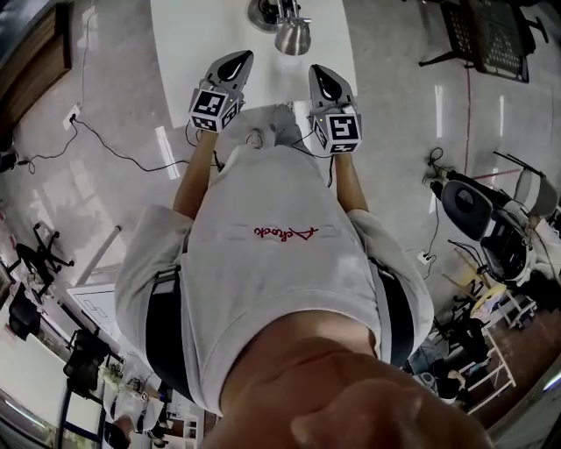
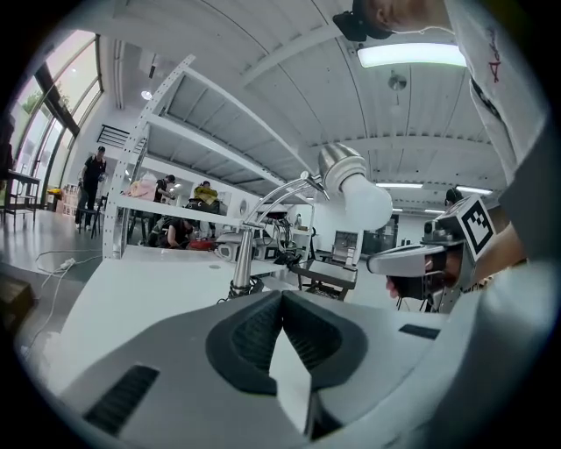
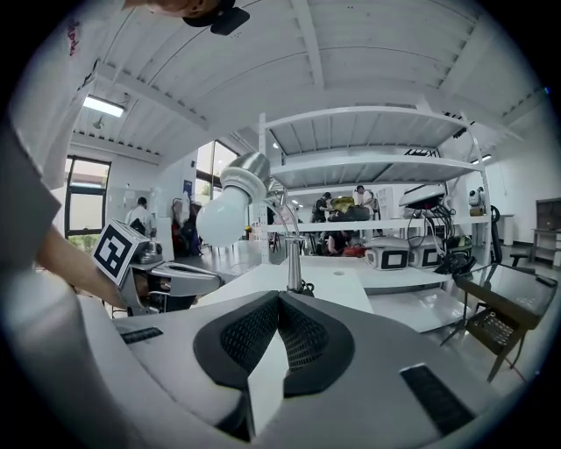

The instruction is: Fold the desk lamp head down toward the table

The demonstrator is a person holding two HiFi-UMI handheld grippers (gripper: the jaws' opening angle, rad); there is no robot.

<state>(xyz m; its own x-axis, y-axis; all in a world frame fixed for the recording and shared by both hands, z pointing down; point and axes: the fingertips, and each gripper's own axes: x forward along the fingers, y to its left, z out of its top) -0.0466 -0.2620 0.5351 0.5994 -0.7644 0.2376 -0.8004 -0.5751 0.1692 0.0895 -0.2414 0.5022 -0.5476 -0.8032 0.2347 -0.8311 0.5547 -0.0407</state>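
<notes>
Two grippers are presented side by side over the near edge of the white tabletop [image 1: 188, 53]. The left gripper [image 2: 282, 300] and right gripper [image 3: 279, 302] are both clenched with nothing between the jaws. The chrome desk lamp [image 1: 289, 22] stands at the far middle of the tabletop. Its silver head with round white bulb [image 2: 352, 182] is raised on a curved arm, well apart from both grippers. Judgement: both point at the lamp, apparently to approach from either side; folding has not begun.
</notes>
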